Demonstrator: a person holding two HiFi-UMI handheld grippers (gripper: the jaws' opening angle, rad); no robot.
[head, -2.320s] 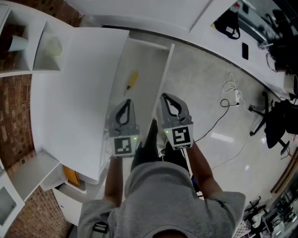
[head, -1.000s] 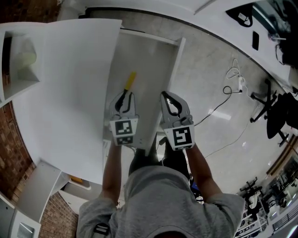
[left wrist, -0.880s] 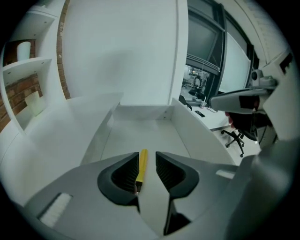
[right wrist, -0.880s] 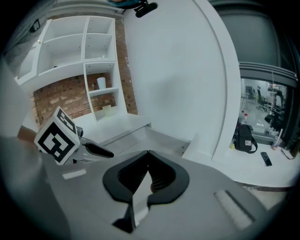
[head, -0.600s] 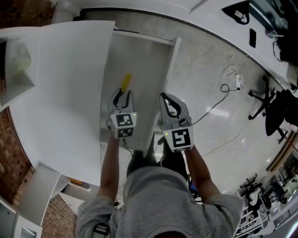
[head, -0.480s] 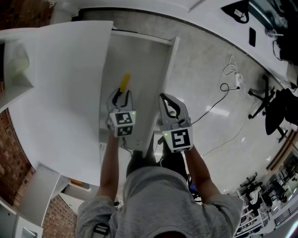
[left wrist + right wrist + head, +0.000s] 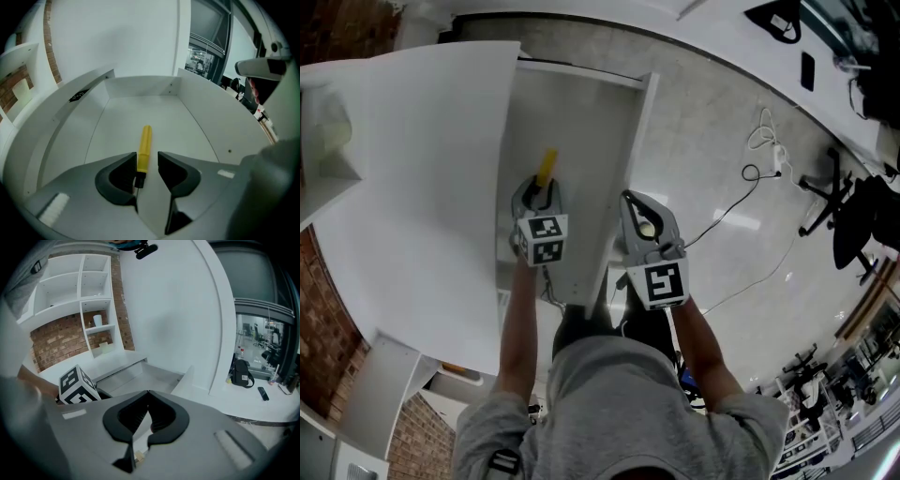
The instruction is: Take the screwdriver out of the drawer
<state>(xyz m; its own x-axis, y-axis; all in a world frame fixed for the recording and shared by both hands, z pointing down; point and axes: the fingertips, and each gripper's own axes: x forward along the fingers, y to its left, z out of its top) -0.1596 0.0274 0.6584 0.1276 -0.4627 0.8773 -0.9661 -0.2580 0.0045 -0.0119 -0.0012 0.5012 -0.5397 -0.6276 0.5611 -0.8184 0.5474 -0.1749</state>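
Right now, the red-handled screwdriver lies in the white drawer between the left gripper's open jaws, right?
Its handle is yellow, not red. The left gripper view shows the yellow-handled screwdriver lying in the white drawer between the open jaws of the left gripper.
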